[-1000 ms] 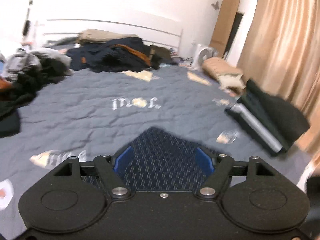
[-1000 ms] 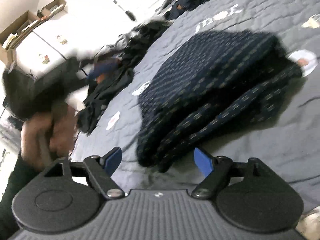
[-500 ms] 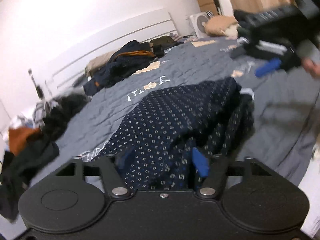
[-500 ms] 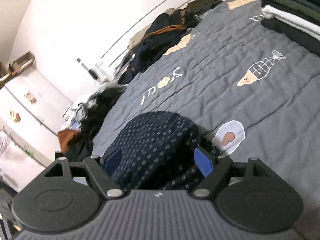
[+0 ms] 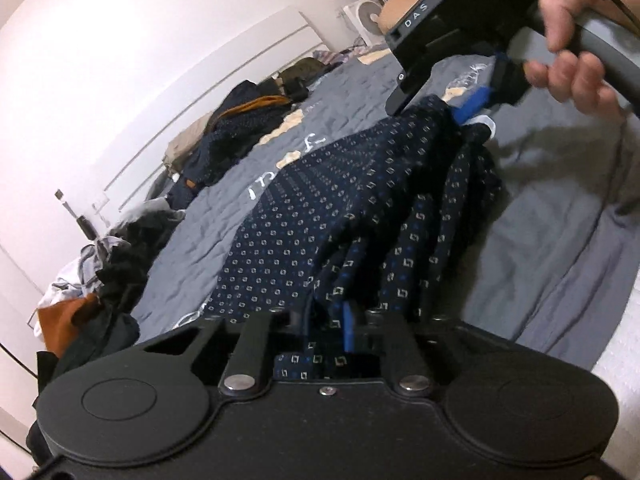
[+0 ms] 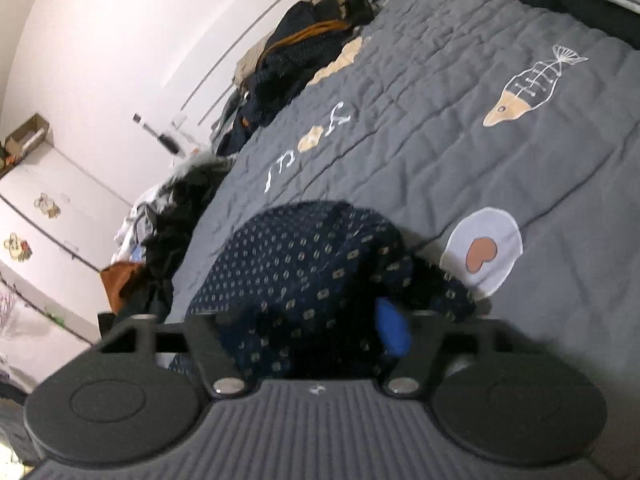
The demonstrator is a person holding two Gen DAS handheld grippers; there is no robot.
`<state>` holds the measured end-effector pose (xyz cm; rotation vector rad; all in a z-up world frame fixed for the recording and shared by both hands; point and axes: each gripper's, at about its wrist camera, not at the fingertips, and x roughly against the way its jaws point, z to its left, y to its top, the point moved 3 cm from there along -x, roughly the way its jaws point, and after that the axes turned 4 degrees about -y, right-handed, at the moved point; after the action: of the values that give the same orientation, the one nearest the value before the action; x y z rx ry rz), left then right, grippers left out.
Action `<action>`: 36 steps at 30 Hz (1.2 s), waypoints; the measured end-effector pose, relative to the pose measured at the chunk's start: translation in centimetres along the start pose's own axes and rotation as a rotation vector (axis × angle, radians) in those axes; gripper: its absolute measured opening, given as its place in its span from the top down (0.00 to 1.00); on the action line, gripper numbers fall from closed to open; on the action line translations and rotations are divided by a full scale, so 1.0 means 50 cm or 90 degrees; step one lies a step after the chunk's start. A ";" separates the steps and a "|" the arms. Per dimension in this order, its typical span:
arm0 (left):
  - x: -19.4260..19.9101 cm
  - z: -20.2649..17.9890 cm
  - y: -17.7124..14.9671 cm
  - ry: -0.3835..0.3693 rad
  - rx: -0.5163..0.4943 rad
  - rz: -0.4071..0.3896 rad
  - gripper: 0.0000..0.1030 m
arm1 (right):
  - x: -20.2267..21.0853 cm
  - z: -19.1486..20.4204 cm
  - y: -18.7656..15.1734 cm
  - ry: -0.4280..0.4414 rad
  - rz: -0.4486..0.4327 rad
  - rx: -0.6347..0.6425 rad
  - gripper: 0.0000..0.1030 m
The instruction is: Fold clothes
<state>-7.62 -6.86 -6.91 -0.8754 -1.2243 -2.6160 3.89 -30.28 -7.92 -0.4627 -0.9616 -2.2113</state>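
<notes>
- Navy patterned garment [image 5: 320, 216] is hanging stretched between the two grippers, above the grey bedspread [image 5: 560, 240], in the left wrist view.
- Left gripper [image 5: 328, 330] is sitting narrow, fingers nearly together, and is pinching the near edge of the cloth; one blue pad [image 5: 348, 328] is showing through the folds.
- Right gripper [image 5: 452, 110] is showing at the far end of the garment, its blue fingertip touching the far corner of the cloth; a hand [image 5: 572, 56] is wrapping around its grey handle.
- Loose folds of the garment are drooping on the right side between the two grip points.
- Pile of dark clothes [image 5: 240, 136] is lying at the head of the bed, well apart from the garment; another heap of clothes [image 5: 112, 264] is sitting at the left edge.
- In the right wrist view, the navy patterned garment [image 6: 304, 272] is bunching up between the right gripper [image 6: 316, 332] fingers and covering the left one.
- One blue pad [image 6: 394, 330] is showing on the right side, pressing against the cloth; the jaws are standing partly closed around the fabric, gripping it.
- Grey bedspread [image 6: 440, 120] is lying beneath, with a fish print [image 6: 528, 88] and a white egg-shaped print [image 6: 484, 252] just beside the garment.
- Pile of dark clothes [image 6: 304, 52] is lying near the far wall; heap of clothes [image 6: 160, 232] is at the left.
</notes>
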 end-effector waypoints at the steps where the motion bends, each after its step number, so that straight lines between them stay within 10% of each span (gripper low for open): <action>1: 0.003 0.001 0.000 0.002 -0.005 -0.001 0.89 | 0.003 -0.003 0.005 0.000 -0.004 -0.010 0.85; 3: 0.009 0.002 0.000 0.004 -0.016 -0.005 0.91 | 0.013 -0.004 0.012 0.009 -0.019 -0.025 0.97; 17: 0.029 0.001 -0.021 -0.028 -0.082 0.006 0.88 | 0.036 -0.025 0.033 0.024 -0.062 -0.075 0.98; 36: 0.044 -0.058 -0.003 0.000 -0.154 -0.043 0.77 | 0.003 -0.008 0.011 0.038 -0.008 -0.052 0.69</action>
<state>-10.80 -8.60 -7.26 -0.8846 -0.9664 -2.8612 4.15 -30.91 -7.83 -0.4271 -0.8476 -2.2701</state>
